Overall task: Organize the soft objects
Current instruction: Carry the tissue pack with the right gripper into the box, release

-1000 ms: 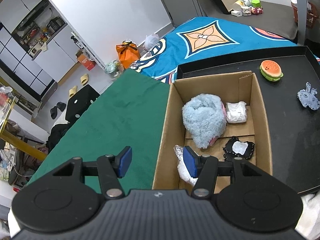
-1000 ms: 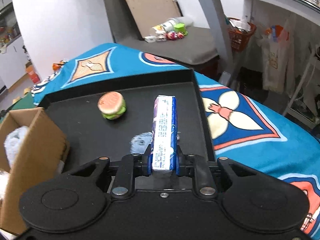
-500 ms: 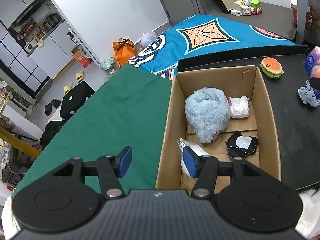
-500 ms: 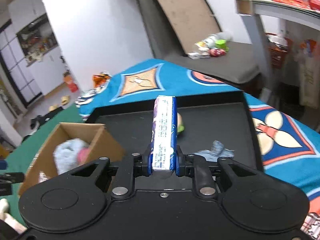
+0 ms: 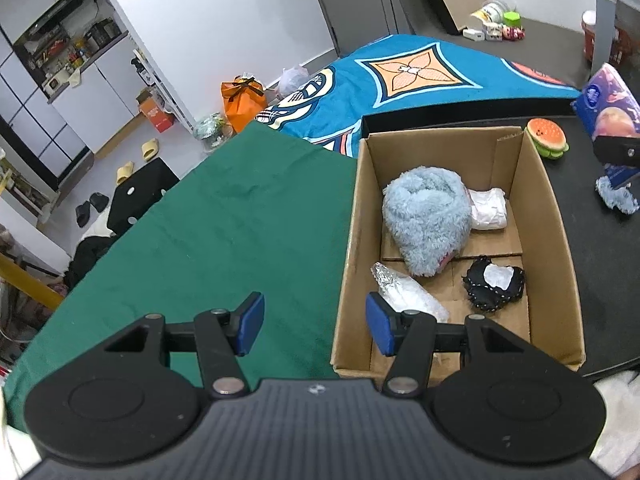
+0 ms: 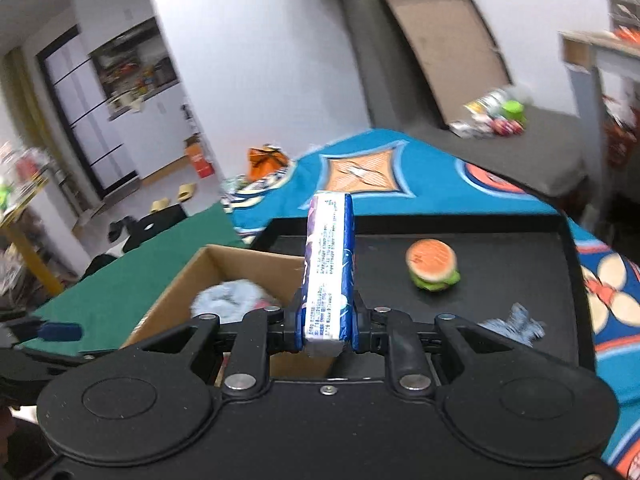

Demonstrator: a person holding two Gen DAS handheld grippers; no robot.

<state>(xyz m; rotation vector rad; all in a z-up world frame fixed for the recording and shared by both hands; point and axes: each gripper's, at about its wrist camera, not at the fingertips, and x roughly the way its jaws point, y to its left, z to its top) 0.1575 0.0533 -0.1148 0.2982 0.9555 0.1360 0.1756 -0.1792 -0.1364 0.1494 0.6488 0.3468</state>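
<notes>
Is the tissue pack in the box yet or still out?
Out. The tissue pack is clamped upright in the right gripper, held above the black tray near the cardboard box, not inside it.

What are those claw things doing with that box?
Someone is sorting soft things into a cardboard box. The right gripper is shut on a blue packet and holds it up beside the box. The left gripper hangs open and empty over the box's near edge. A burger toy and a blue scrap lie on the black tray.
</notes>
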